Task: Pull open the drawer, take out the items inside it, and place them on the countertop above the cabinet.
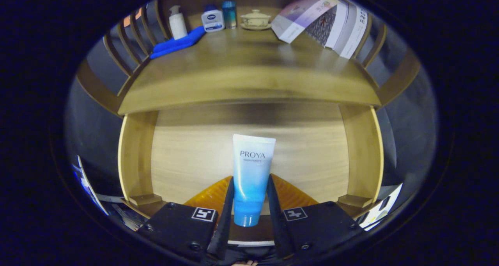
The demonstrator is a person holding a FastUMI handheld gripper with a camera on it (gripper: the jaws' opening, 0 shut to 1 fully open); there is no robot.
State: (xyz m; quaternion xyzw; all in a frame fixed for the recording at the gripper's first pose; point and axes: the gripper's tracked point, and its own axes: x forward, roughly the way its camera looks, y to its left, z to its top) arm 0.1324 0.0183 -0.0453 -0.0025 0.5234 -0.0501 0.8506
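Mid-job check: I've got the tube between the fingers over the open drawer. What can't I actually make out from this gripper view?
- Tube: its lower sides are covered by the fingers, so firm contact is unclear.
- Drawer: near floor hidden behind the gripper.
- Countertop: motion-blurred.
- Lidded bowl: too small for detail.

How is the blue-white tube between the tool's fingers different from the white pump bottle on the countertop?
The tube is flat, fading from white to blue, and has a blue cap; the pump bottle is round, all white, with a pump head. The tube is held over the open drawer, the tool shut on it; the bottle stands free beside a blue cloth. Both are toiletry containers.
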